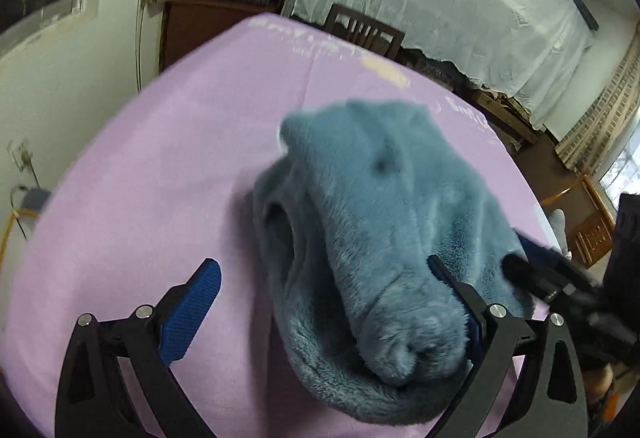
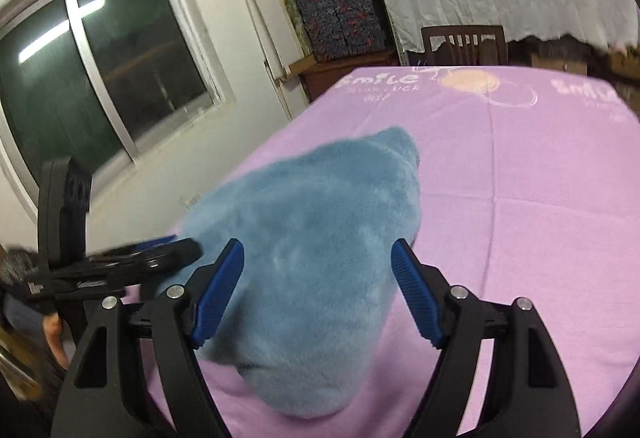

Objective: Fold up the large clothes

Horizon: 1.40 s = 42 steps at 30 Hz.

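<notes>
The blue plush garment lies bundled on the lilac sheet that covers the surface, towards the near edge. It is folded into a thick roll. In the left wrist view its rounded near end sits close to the near edge, and its far end points towards the middle of the surface. A dark opening shows in its left flank.

The left gripper has its jaws spread wide. The blue pad of one finger stands over bare sheet, clear of the fabric. The opposite finger lies along the garment's other flank; whether it touches the pile cannot be told. Nothing is clamped.

The right gripper is also wide open. The garment sits between and beyond its blue pads; the left pad overlaps the fabric's edge in the picture, and the right pad stands apart over the sheet. No grip is seen. In the right wrist view the left gripper's black frame appears at the garment's left side, near the surface's left edge.

Open room: a broad bare stretch of sheet runs from the garment to the far edge, where the printed lettering lies, and to the right edge. A wooden chair stands just beyond the far edge. A white wall with a window lies beyond the left edge.
</notes>
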### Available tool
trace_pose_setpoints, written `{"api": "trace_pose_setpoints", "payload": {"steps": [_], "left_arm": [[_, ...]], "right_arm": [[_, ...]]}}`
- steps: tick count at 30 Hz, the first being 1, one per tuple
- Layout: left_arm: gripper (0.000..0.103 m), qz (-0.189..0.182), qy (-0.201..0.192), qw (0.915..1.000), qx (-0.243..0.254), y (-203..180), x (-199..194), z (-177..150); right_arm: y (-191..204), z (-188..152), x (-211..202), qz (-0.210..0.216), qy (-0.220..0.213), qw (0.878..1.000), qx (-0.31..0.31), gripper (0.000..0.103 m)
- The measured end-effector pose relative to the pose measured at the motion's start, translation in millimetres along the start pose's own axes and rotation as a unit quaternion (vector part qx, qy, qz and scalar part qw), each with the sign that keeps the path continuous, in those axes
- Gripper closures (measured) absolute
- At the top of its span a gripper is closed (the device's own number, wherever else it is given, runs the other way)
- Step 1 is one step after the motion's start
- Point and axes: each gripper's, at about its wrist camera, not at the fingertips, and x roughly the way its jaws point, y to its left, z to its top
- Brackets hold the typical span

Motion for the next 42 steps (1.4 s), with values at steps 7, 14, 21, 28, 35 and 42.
{"api": "trace_pose_setpoints", "payload": {"steps": [7, 14, 21, 28, 35, 42], "left_arm": [[0.003, 0.029, -0.015, 0.9993, 0.020, -10, 3, -18], [0.003, 0.100, -0.042, 0.9929, 0.049, -33, -19, -25], [0.003, 0.144, -0.066, 0.9835, 0.088, -59, -53, -38], [0.003, 0.189, -0.103, 0.9692, 0.120, -82, -94, -60], [0.003, 0.179, -0.146, 0.9656, 0.119, -91, -136, -74], [0.003, 0.157, -0.154, 0.9700, 0.103, -91, -145, -75]], "right_arm": [[-16, -39, 38, 0.009, 0.064, 0.997, 0.031, 0.029], [-11, -39, 34, -0.002, 0.063, 0.998, 0.017, 0.027], [1, -37, 5, -0.036, 0.062, 0.997, 0.010, 0.018], [29, -51, -31, -0.066, 0.035, 0.997, -0.014, 0.012], [44, -60, -78, -0.071, -0.010, 0.997, -0.006, 0.008], [45, -54, -122, -0.021, -0.052, 0.998, 0.028, 0.004]]}}
